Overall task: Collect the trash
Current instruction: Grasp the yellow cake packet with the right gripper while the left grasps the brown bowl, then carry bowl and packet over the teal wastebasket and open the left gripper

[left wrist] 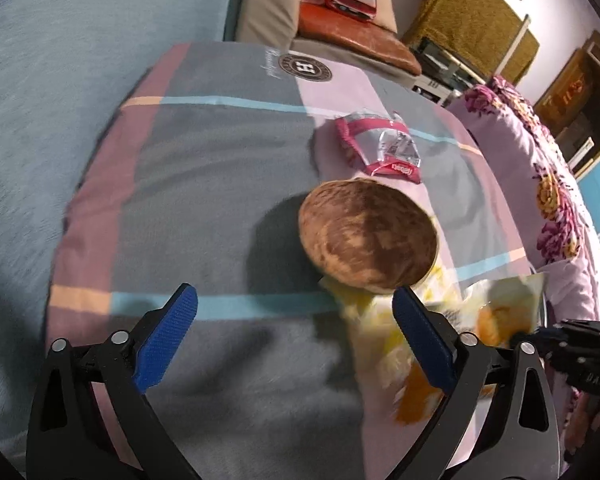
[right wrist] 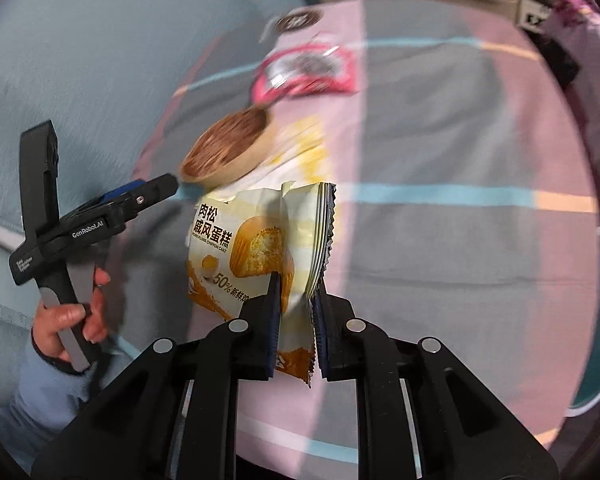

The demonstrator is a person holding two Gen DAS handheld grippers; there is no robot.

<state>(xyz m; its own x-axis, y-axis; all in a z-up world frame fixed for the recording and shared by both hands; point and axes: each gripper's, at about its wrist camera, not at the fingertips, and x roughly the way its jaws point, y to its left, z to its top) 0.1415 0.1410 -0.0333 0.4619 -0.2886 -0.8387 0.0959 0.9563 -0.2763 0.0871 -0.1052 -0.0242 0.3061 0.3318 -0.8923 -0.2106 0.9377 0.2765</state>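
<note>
right tool [right wrist: 296, 316] pinching crinkled yellow-white cake wrapper [right wrist: 260, 240] — zigzag-edged, printed

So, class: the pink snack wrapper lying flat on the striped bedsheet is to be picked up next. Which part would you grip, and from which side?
Grip the pink snack wrapper at its crinkled, raised near edge, coming from above with the open left hand-held gripper. It lies flat on the striped bedsheet, so only a lifted fold gives the pads purchase. The brown paper cup stands just in front, so probably pass over it.
</note>
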